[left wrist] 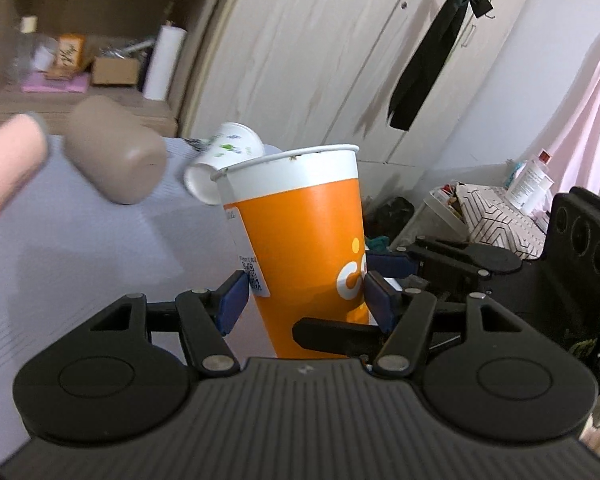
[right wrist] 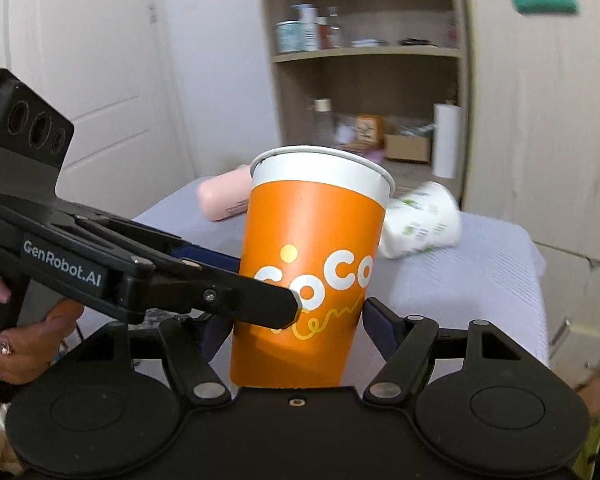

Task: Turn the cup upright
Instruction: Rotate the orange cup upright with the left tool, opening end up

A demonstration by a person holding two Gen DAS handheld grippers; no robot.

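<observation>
Orange paper cup [left wrist: 300, 240] stands rim-up, pinched by both the left gripper [left wrist: 304, 296] and right gripper [right wrist: 288, 324].

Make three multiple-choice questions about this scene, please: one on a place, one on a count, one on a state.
1. Where does the white paper cup with green print lie?
A. Behind the orange paper cup, on the table
B. On the shelf
C. In the left gripper

2. How many cups lie on their sides on the lilac cloth-covered table?
A. One
B. Three
C. Five

3. How does the orange paper cup stand?
A. Mouth down
B. Flat on its side
C. Mouth up, nearly upright

Answers:
1. A, it shows past the orange cup's rim.
2. B, the pink cup, the taupe cup and the white one.
3. C, its open rim is on top, between the left gripper and right gripper.
</observation>
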